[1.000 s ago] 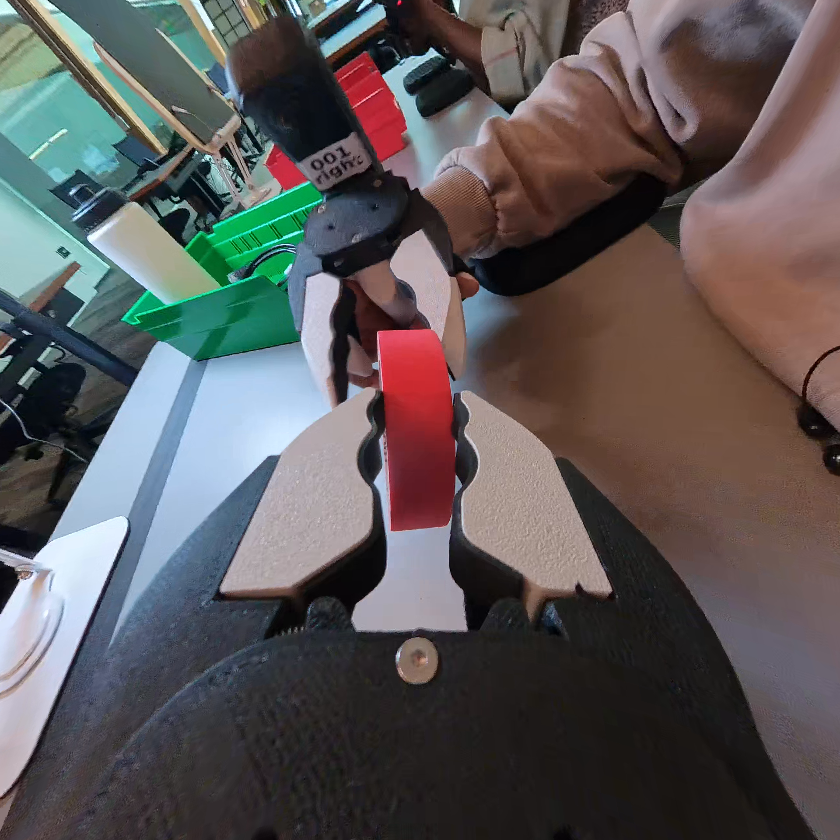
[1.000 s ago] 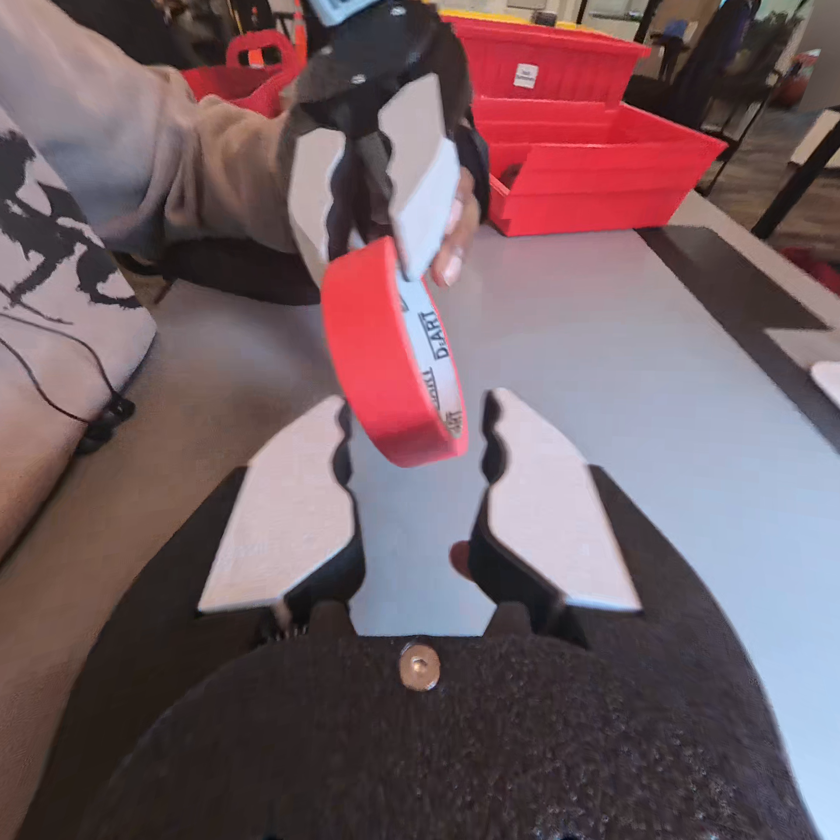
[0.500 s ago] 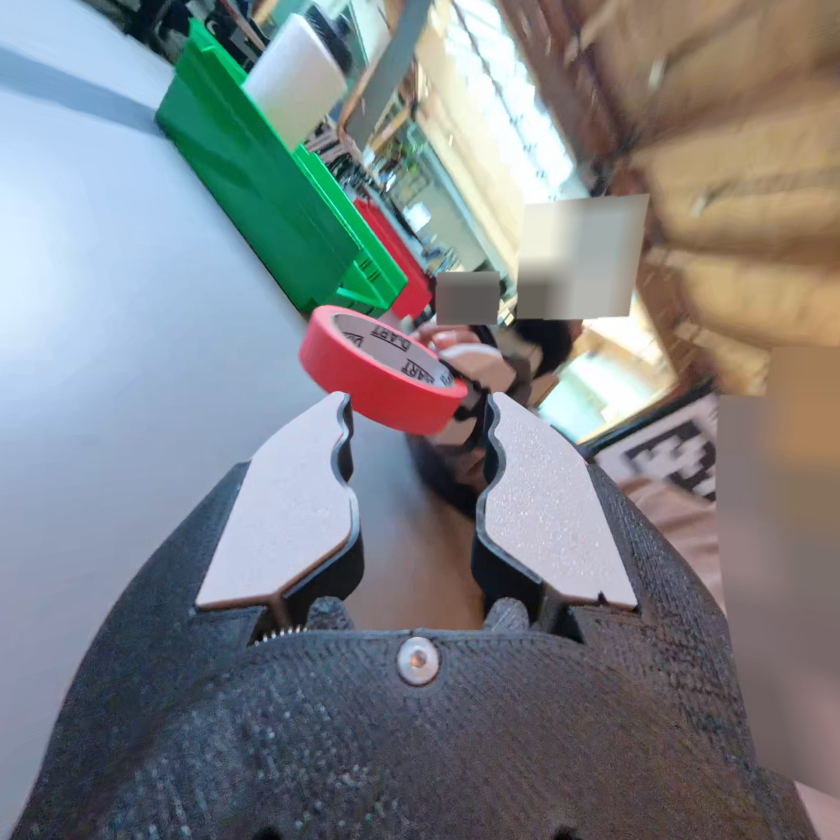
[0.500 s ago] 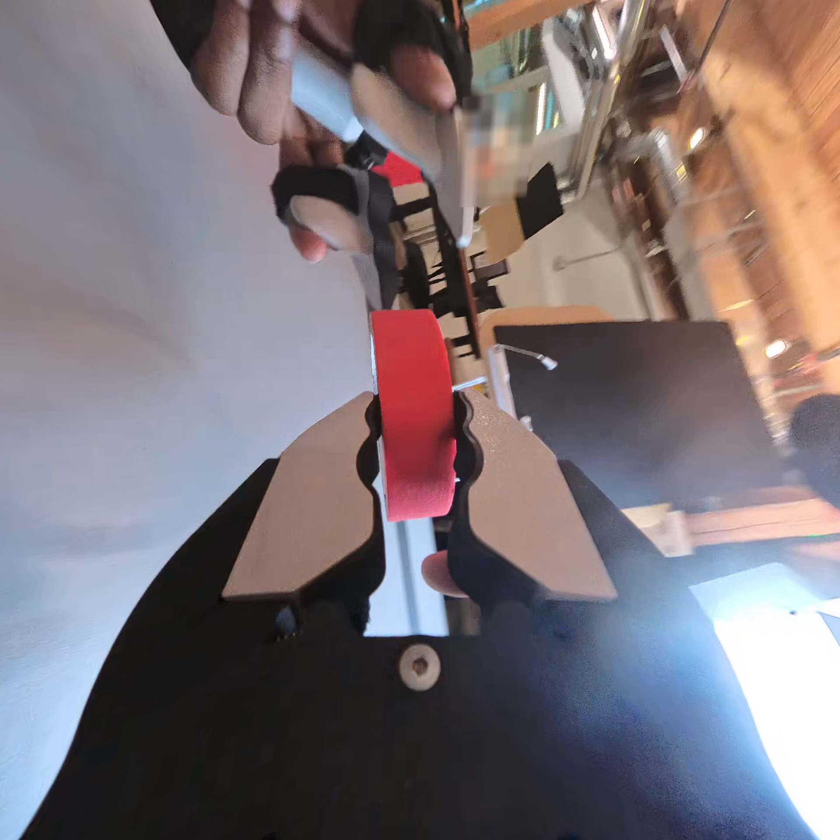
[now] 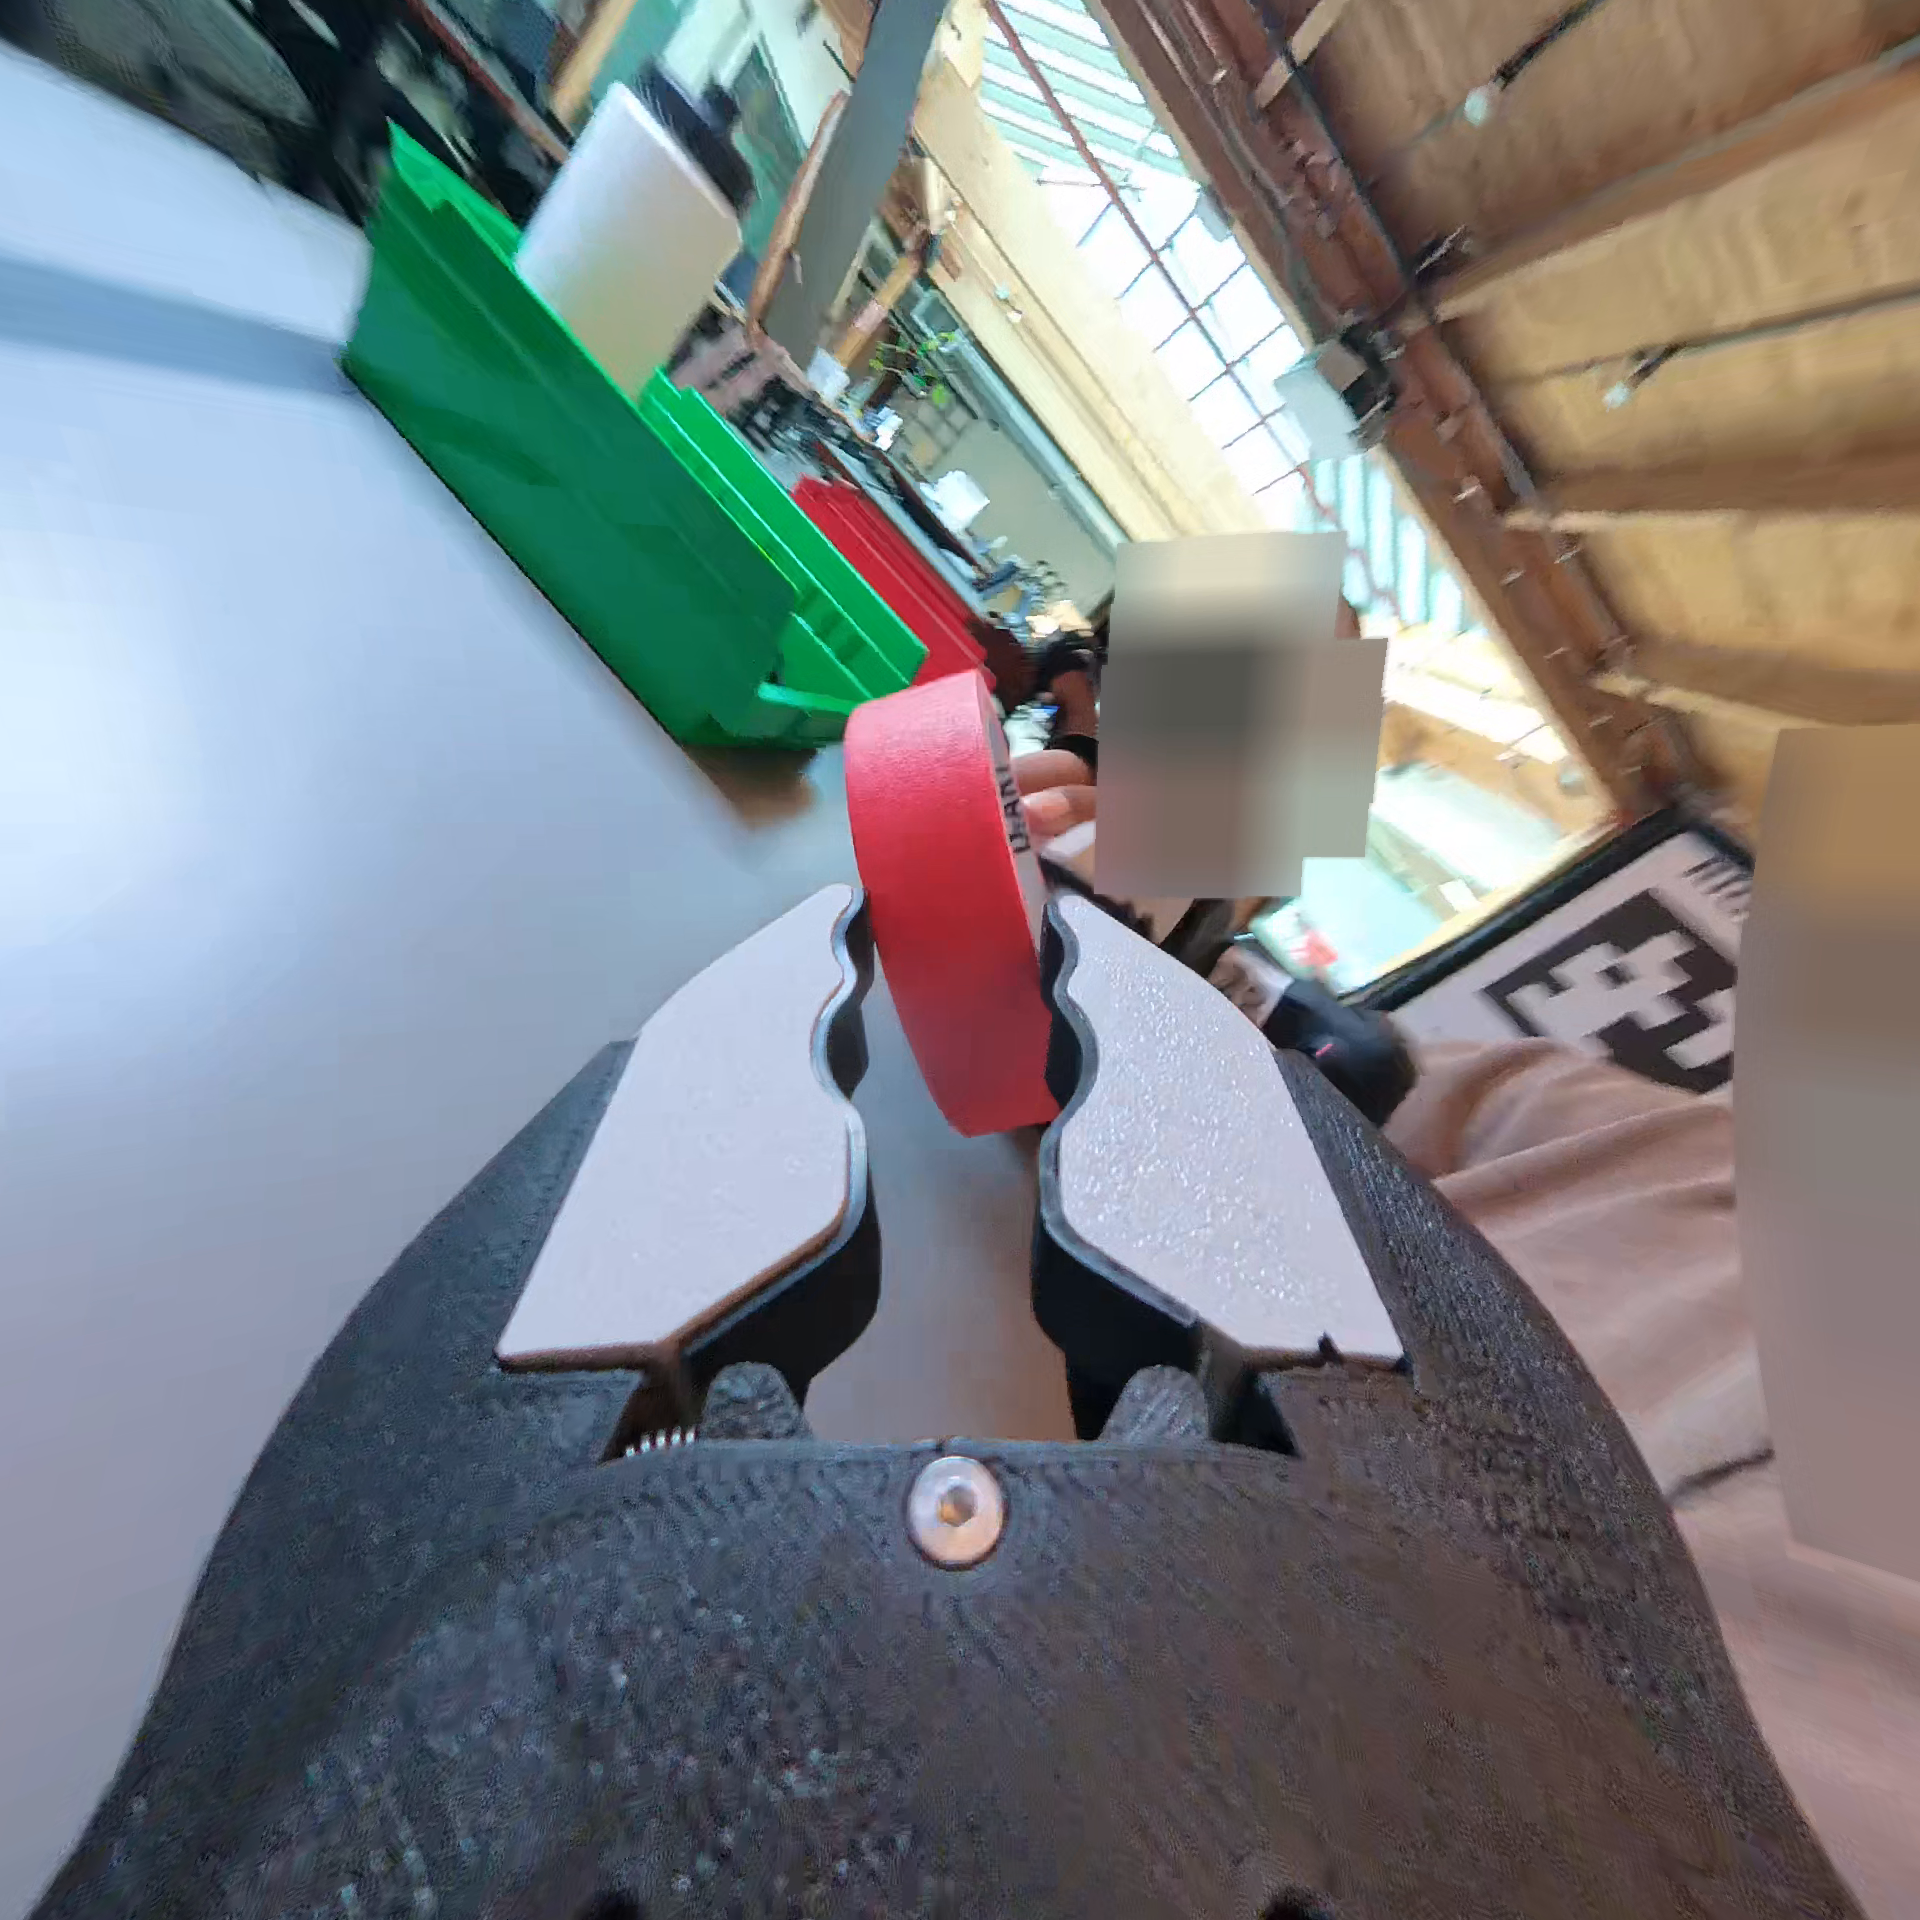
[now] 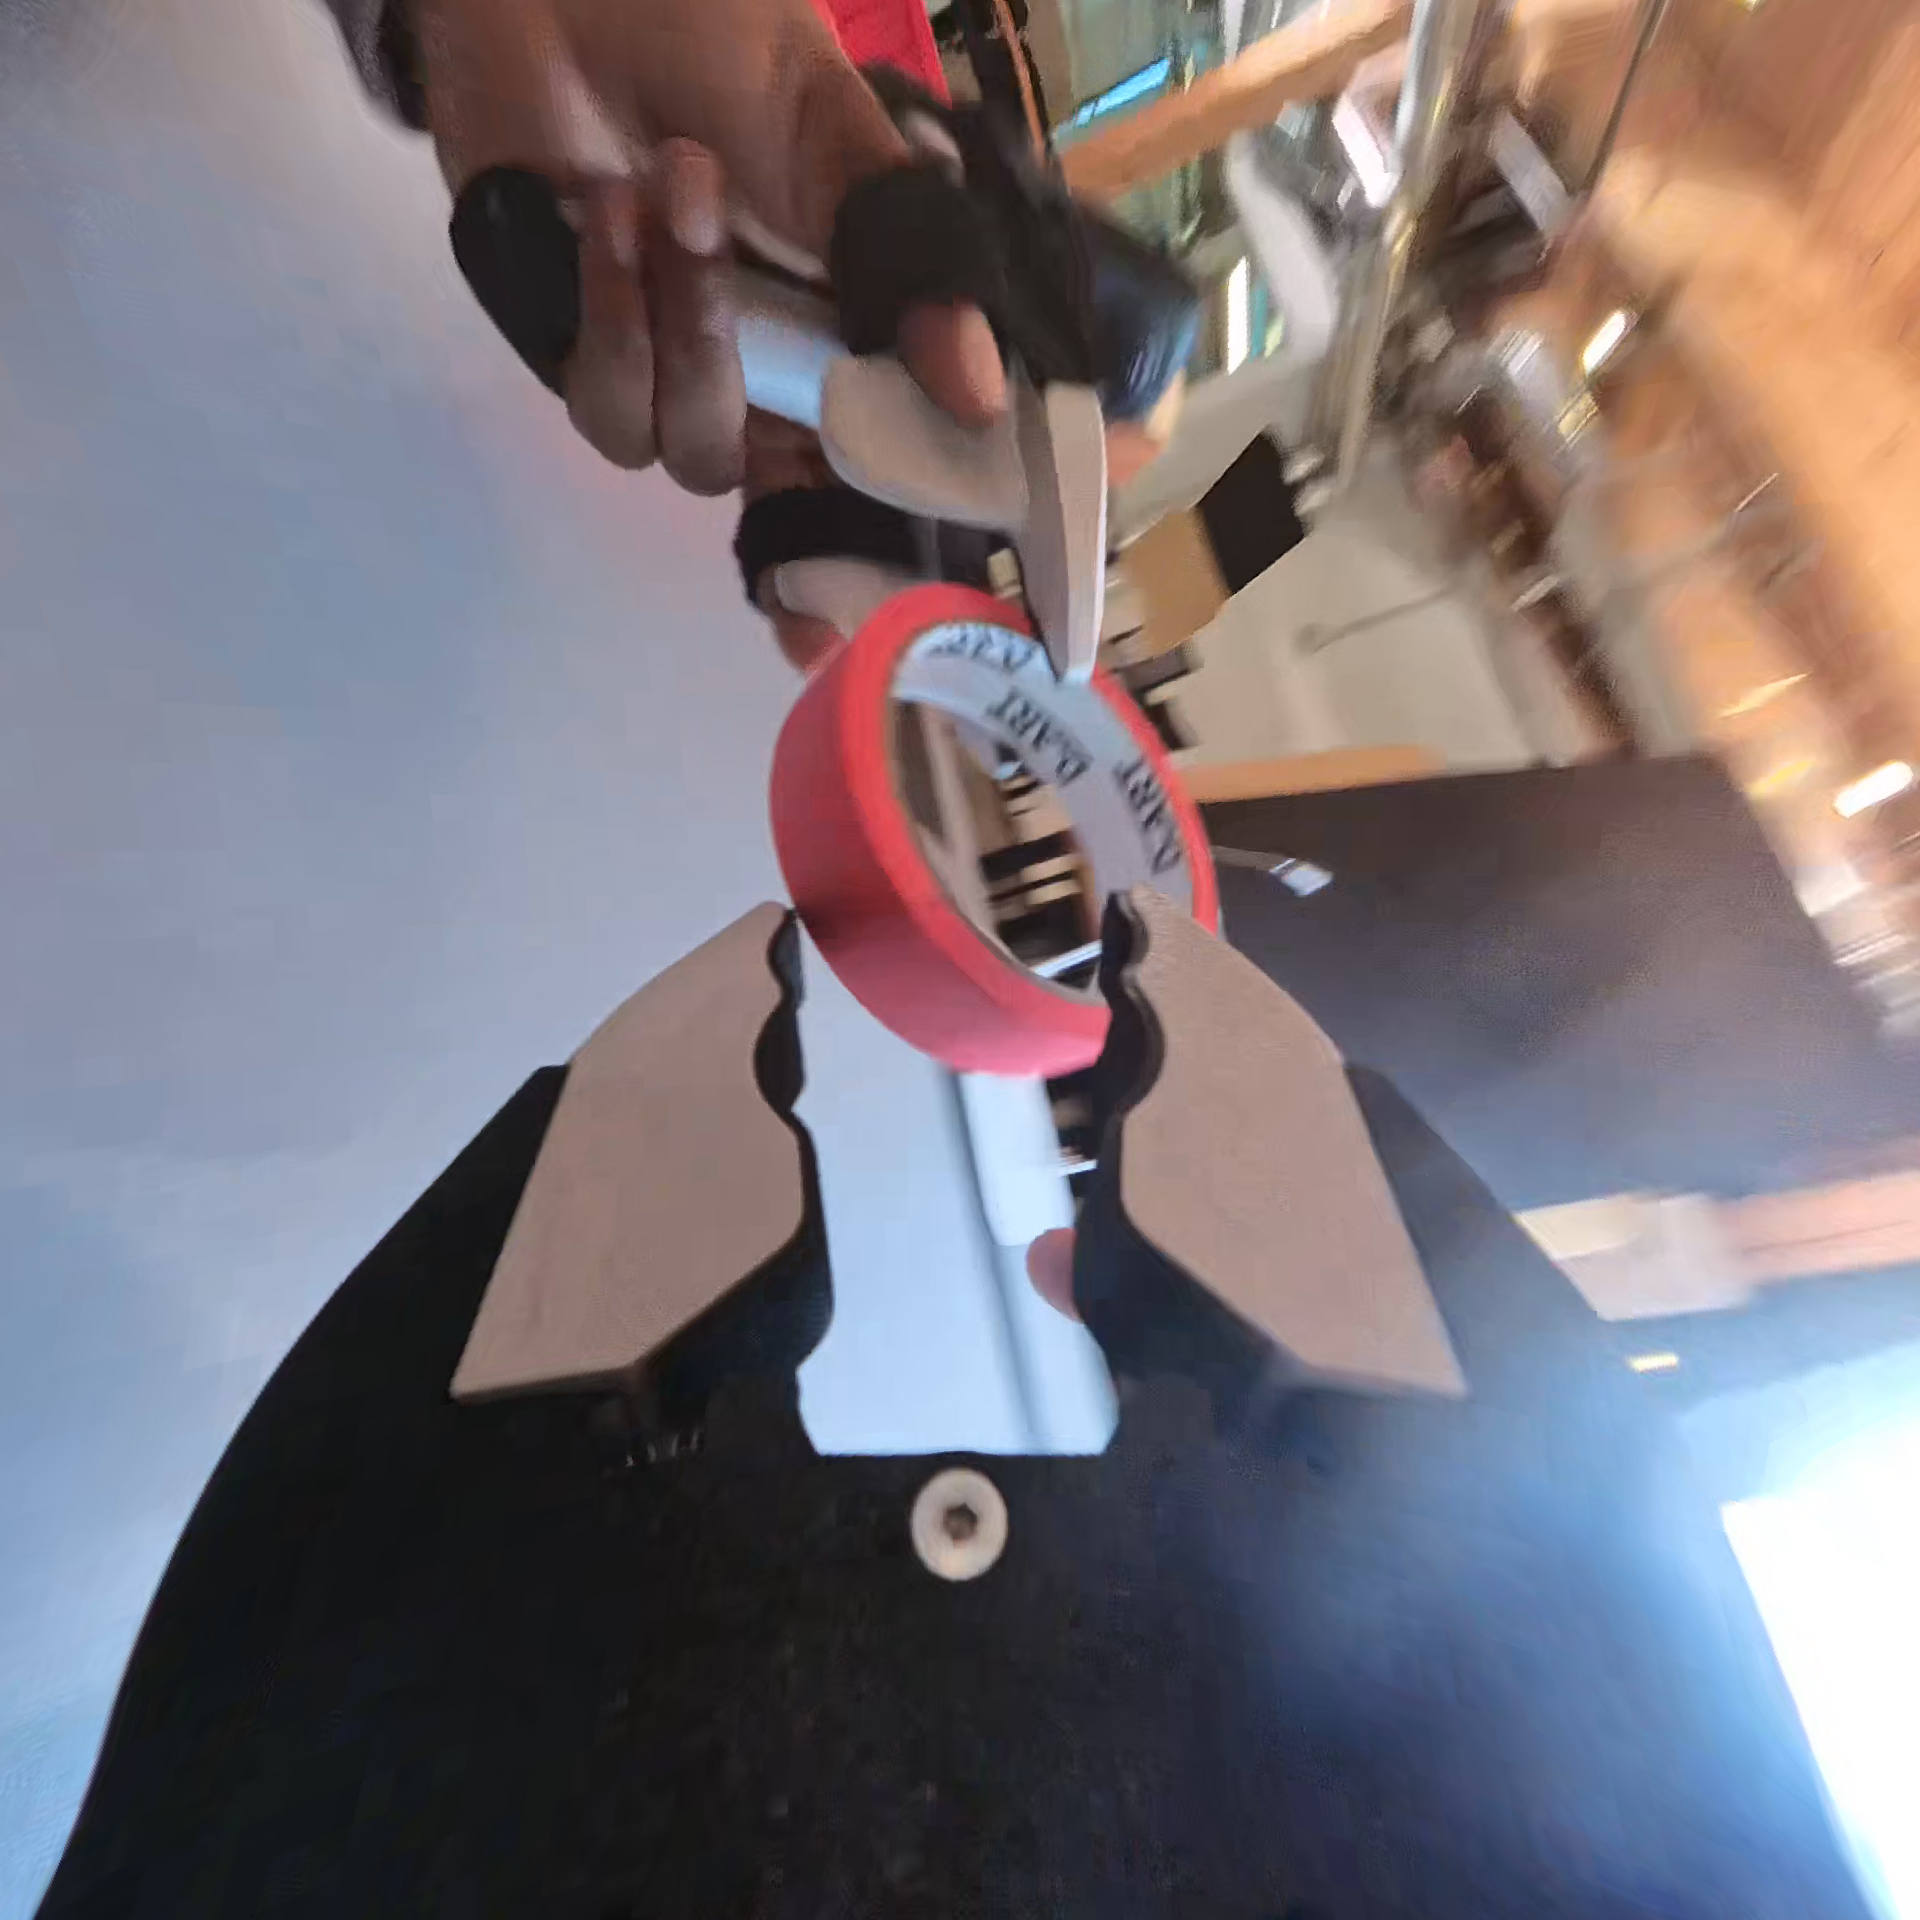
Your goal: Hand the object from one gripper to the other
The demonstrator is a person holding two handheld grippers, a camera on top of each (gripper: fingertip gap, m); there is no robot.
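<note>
Grey tabletop (image 5: 260,727) fills the left of the left wrist view, which is rolled onto its side. Stacked green bins (image 5: 582,540) stand on it with a blurred white container (image 5: 623,229) beside them, and red bins (image 5: 894,582) sit farther along. At the middle, the left gripper (image 5: 951,914) has its tongs drawn in narrow on the red tape roll (image 5: 945,935). The roll stands edge-on and slightly tilted between the two fingertips, with a pale pad against each side of the band. It is lifted clear of the table. To the right lie a beige sleeve (image 5: 1558,1195) and, above it, wooden ceiling beams (image 5: 1558,312).

The right wrist view is also rolled over, with the tabletop (image 6: 312,727) again on the left. A hand (image 6: 665,208) at the top holds the left gripper (image 6: 1065,655), whose tips meet on the far rim of the red tape roll (image 6: 862,883). The roll hangs from them at a slant, its white inner core showing. Its near edge dips between the fingertips of the right gripper (image 6: 954,920), whose tongs stand wide. The left tip is just beside the red band and the right tip overlaps its lower edge, though whether they press on it I cannot tell. A dark panel (image 6: 1507,935) fills the right, in front of blurred wooden structure
</note>
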